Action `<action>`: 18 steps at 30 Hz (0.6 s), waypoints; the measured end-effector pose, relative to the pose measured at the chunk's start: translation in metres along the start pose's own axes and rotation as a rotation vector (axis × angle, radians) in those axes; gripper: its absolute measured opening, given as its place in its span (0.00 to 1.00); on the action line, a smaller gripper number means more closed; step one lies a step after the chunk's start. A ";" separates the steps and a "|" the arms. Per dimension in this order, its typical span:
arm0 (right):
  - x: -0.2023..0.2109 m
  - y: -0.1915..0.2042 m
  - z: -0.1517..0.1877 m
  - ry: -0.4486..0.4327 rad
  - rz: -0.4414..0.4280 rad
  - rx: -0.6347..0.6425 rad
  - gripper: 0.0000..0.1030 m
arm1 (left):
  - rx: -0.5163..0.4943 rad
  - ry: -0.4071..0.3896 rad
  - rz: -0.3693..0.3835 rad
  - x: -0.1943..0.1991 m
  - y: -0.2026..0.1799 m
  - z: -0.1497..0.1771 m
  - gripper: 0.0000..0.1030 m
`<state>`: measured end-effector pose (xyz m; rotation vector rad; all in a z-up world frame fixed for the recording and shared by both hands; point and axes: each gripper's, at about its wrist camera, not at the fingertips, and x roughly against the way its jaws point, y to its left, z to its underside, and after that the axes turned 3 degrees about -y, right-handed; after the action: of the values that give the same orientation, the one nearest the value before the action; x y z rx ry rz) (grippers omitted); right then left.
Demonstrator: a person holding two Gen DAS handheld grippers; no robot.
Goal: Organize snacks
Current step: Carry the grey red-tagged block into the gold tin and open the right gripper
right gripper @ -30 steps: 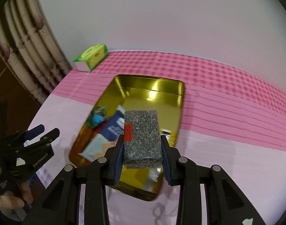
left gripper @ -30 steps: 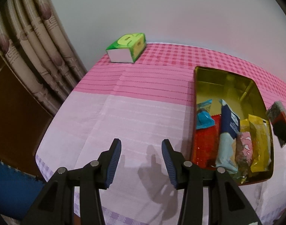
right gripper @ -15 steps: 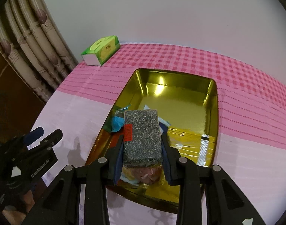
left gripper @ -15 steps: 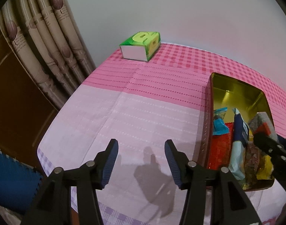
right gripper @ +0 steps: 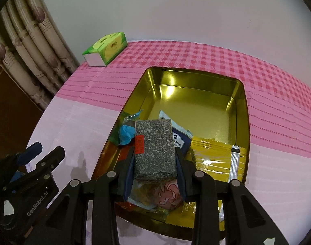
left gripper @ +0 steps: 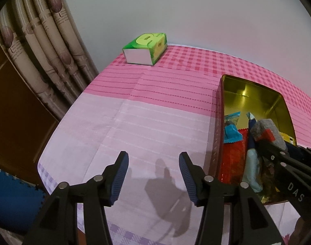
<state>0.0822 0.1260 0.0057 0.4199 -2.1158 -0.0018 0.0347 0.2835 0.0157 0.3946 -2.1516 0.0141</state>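
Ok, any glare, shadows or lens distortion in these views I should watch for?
Right wrist view: bright glare on the gold tin floor and yellow packet; table edge bows from fisheye. Left wrist view: the left gripper casts a dark shadow on the tablecloth; corners vignette black.

The left camera sits on the left gripper (left gripper: 153, 163), looking down and forward, close over the pink cloth (left gripper: 151, 122), with the tin (left gripper: 218, 126) at its right edge. The right camera sits on the right gripper (right gripper: 154, 157), looking steeply down into the tin (right gripper: 196, 75) from very near. Both see the tin, the cloth, the green box (left gripper: 146, 48), the curtain (left gripper: 43, 47) and the wall
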 end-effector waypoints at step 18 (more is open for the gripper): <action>0.015 0.001 0.004 -0.037 -0.012 0.045 0.52 | -0.028 0.024 0.022 -0.001 -0.011 0.004 0.51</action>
<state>0.0712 0.1221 0.0163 0.4620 -2.1527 0.0310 0.0355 0.2727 0.0110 0.3528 -2.1306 0.0010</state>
